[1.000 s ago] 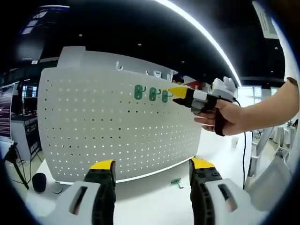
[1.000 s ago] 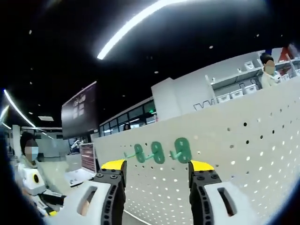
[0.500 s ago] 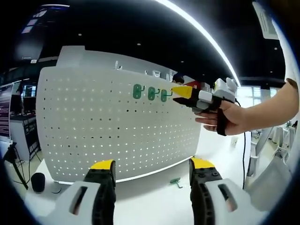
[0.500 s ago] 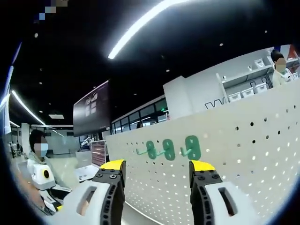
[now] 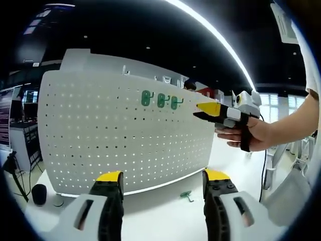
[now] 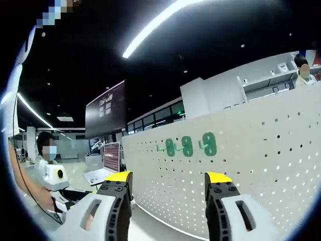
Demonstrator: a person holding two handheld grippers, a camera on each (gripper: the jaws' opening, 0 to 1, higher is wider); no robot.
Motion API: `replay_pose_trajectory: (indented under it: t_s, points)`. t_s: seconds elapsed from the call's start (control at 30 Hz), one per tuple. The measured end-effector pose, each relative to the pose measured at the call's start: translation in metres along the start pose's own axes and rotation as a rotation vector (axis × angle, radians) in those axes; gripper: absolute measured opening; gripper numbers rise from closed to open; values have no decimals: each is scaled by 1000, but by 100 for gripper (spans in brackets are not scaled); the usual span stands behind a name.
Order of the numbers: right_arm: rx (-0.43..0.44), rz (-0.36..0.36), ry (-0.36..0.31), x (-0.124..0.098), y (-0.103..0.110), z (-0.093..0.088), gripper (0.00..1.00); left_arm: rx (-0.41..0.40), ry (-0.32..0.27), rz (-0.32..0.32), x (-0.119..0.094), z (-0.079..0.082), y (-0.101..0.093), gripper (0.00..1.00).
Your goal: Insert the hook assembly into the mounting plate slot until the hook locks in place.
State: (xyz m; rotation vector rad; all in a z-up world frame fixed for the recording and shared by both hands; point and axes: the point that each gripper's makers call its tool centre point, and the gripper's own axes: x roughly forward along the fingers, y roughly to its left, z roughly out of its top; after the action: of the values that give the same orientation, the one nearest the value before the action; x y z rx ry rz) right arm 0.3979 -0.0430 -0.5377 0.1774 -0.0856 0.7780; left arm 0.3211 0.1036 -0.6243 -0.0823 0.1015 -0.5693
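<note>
right gripper [image 5: 203,110] backs off the white perforated metal pegboard [image 5: 100,145]
three green plastic hooks [image 5: 160,100] stay seated high on it; both grippers' jaws spread, empty; a spare green hook [image 5: 187,195] lies at the pegboard's foot

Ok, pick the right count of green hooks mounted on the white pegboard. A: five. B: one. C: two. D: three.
D: three green hooks sit in a row near the top of the white pegboard, also seen in the right gripper view; a fourth green hook lies on the table.
</note>
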Motion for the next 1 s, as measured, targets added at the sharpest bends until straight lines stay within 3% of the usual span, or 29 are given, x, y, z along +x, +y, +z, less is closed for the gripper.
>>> replay_pose_trajectory:
  t_s: [0.53,1.0]
  points:
    - [0,-25,66,-36,3,-29,58,3,-4,3,-2,0,2,66]
    - [-2,-37,83,-58,6,-41,59,2,-6,-3,-2,-1,3,67]
